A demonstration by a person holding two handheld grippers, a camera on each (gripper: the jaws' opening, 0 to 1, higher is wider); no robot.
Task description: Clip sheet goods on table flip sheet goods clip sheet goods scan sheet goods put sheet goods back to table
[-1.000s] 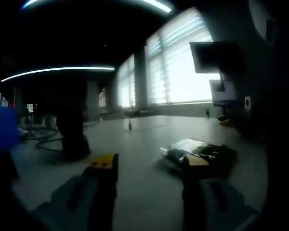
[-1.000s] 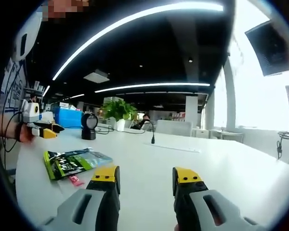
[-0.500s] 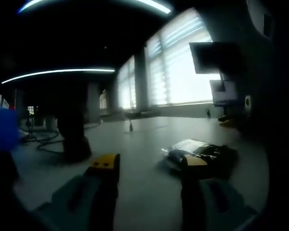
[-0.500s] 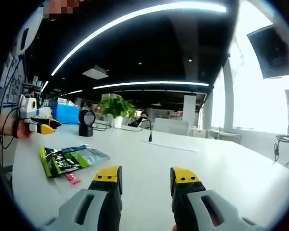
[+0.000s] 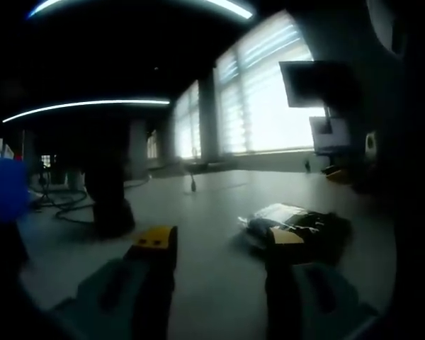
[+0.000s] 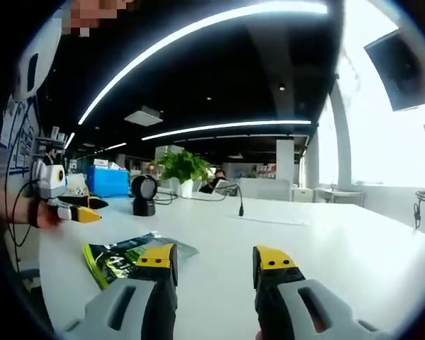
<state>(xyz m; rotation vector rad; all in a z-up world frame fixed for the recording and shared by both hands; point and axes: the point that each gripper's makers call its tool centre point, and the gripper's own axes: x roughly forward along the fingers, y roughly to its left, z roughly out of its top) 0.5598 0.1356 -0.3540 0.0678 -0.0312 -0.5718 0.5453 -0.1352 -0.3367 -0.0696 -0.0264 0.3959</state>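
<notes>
A flat bag of goods (image 6: 131,256) lies on the big white table (image 6: 326,241). It is green, black and a bit see-through, and I cannot tell what is inside it. In the right gripper view the bag sits low and to the left, and the tip of that gripper's left jaw covers a bit of it. The right gripper (image 6: 216,261) has its two yellow-tipped jaws wide apart, and nothing is held between them. In the left gripper view the picture is dark, and the same bag (image 5: 297,225) lies on the table (image 5: 205,205) just past the tip of the right-hand jaw. The left gripper (image 5: 219,244) is wide open too, and it holds nothing. That gripper (image 6: 65,204) also shows far to the left in the right gripper view, held in a person's hand above the table edge. A round black scanner on a stand (image 6: 143,195) is on the table behind the bag. A green plant in a white pot (image 6: 183,170) stands farther back, and a blue box (image 6: 108,180) sits to the left of it. A thin black stick (image 6: 241,206) stands up near the middle of the table. Long white lights (image 6: 198,32) run over the dark ceiling. Bright windows (image 5: 265,95) with blinds fill one wall, and a dark screen (image 5: 310,83) hangs in front of them.
</notes>
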